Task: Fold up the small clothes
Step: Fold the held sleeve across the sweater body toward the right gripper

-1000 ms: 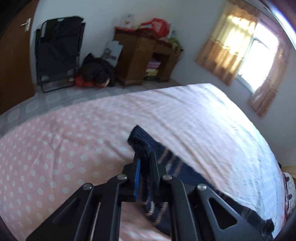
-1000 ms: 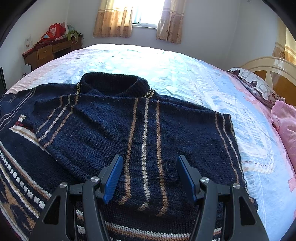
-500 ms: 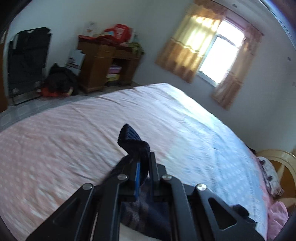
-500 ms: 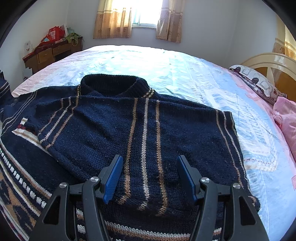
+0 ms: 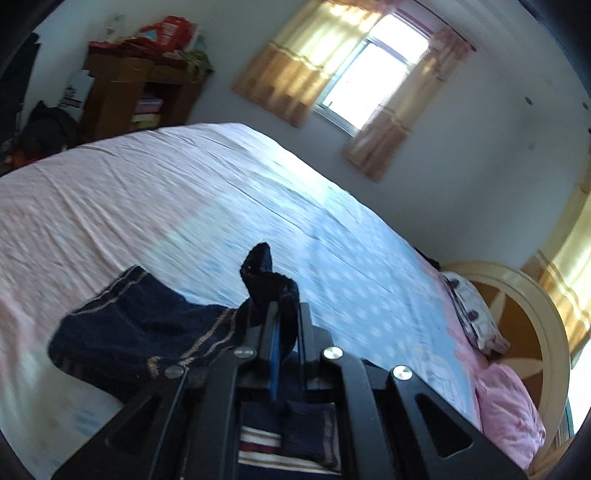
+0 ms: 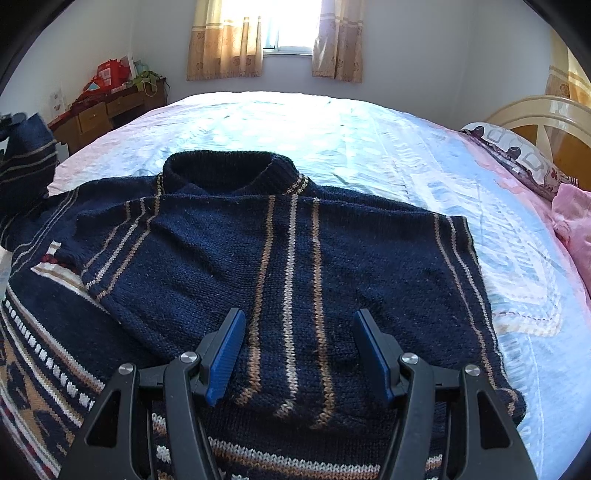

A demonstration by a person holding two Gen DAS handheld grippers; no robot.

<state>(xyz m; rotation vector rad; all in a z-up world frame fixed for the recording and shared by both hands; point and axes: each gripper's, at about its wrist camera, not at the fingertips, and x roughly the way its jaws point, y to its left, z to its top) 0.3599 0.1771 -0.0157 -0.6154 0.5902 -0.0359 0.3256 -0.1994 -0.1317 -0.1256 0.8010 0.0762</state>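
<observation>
A navy knit sweater (image 6: 288, 266) with tan and white stripes lies on the bed, collar at the far side, its right sleeve folded across the body. My right gripper (image 6: 298, 350) is open and empty, hovering over the sweater's lower middle. My left gripper (image 5: 284, 317) is shut on the cuff of the left sleeve (image 5: 266, 273) and holds it lifted above the bed; the sleeve (image 5: 140, 328) hangs down to the left. In the right wrist view the raised sleeve (image 6: 26, 158) shows at the far left edge.
The bed (image 6: 369, 140) has a pink and pale blue dotted sheet. Pillows (image 6: 517, 155) and a cream headboard (image 6: 535, 110) are at the right. A wooden desk (image 6: 99, 110) with clutter stands at the far left; a curtained window (image 6: 288, 33) is behind.
My left gripper has lifted the sleeve cuff off the bed and swung it to the right, toward the sweater body. My right gripper has stayed open over the sweater.
</observation>
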